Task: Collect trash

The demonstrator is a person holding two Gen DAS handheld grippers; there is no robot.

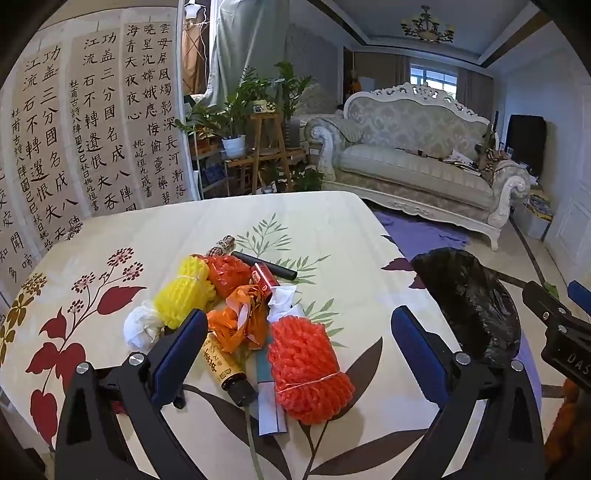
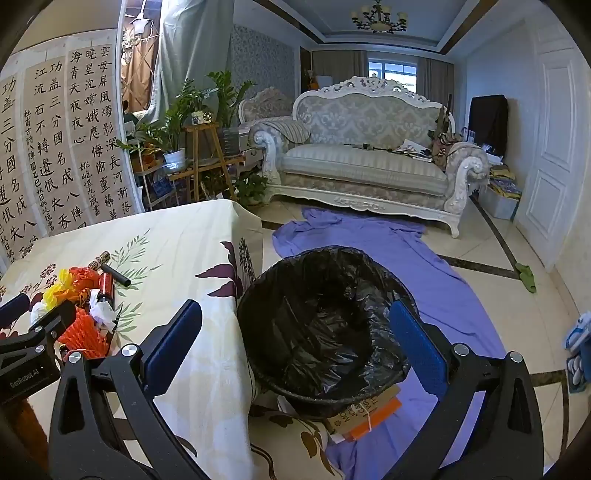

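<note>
**Living room, flowered table, a heap of trash and a lined bin**

The room is a tiled living room. An ornate white sofa [image 2: 365,155] stands at twelve o'clock in the right wrist view, with a purple sheet [image 2: 436,273] spread over the floor before it. Sheets of calligraphy [image 1: 92,122] hang at ten o'clock in the left wrist view, and potted plants [image 1: 255,99] on wooden stands sit at twelve. A chandelier [image 2: 378,18] hangs from the ceiling.

The table [image 1: 332,229] wears a cream cloth printed with leaves and flowers. Just beside its right edge, lower than the tabletop, stands the bin [image 2: 325,325], lined with a black bag.

The trash pile [image 1: 243,314] lies mid-table: an orange foam net [image 1: 310,365] at six o'clock of the heap, a yellow foam net [image 1: 184,295] at nine, orange plastic wrap in the middle, a white crumpled bag [image 1: 142,328] at eight, a black tube [image 1: 266,266] at one.

The left gripper [image 1: 299,332] hovers over the pile, jaws spread wide, clamping nothing. The right gripper [image 2: 295,328] hangs above the bin, jaws likewise wide apart and empty.
</note>
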